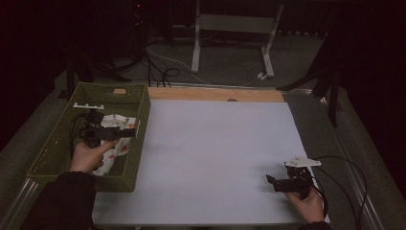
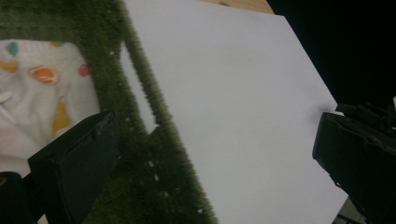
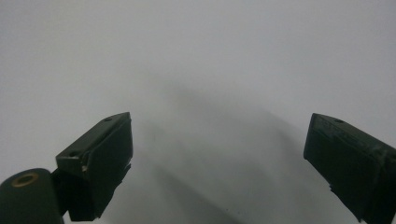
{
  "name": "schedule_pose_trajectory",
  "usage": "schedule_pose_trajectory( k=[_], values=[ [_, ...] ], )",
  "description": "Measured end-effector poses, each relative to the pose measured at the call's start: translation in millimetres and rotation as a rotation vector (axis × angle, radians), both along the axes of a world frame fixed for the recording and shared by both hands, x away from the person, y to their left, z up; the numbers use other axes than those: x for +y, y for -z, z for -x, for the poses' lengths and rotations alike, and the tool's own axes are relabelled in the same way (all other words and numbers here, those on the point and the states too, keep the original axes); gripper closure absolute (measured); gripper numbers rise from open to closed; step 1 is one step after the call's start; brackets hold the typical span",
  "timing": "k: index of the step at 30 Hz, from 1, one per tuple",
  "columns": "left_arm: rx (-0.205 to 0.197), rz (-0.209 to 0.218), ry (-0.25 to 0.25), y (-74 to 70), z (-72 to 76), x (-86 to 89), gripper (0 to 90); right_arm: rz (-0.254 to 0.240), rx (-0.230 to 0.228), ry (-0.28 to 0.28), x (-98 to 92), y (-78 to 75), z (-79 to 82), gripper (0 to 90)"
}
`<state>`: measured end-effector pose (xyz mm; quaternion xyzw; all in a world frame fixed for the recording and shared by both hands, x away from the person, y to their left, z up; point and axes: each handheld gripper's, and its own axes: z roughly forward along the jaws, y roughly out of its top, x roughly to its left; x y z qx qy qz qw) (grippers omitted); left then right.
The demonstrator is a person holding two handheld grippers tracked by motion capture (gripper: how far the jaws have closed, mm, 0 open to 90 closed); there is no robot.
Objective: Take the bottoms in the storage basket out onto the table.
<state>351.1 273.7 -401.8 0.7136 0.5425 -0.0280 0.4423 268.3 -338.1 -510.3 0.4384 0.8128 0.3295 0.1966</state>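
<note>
The room around my bench (image 1: 215, 158) is dim, its far corners sinking to near black, and only the white sheet gives back a dull, even grey with no glare. In my left gripper view the green basket (image 2: 154, 135) rim is smeared with blur. In my right gripper view, soft shadows trail across the sheet.

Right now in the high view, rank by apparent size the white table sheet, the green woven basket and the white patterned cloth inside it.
1. White table sheet, by far the largest.
2. Green woven basket.
3. White patterned cloth, smallest, partly hidden by the left gripper.
</note>
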Motion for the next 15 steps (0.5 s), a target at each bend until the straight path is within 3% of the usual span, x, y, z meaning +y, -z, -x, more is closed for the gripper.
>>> schedule_pose_trajectory(
  k=[10,12,15],
  values=[
    [0.013,-0.114,-0.060,10.1,-5.3,15.8,2.9,0.001,-0.001,0.000,-0.1,0.2,-0.2,8.1],
    [0.013,-0.121,-0.065,10.6,-5.5,17.4,3.0,-0.002,0.000,-0.001,-0.1,0.2,-0.2,8.1],
    [0.016,-0.157,-0.102,14.4,-6.8,26.5,3.7,0.001,-0.001,-0.001,-0.2,0.3,-0.3,8.1]
  ],
)
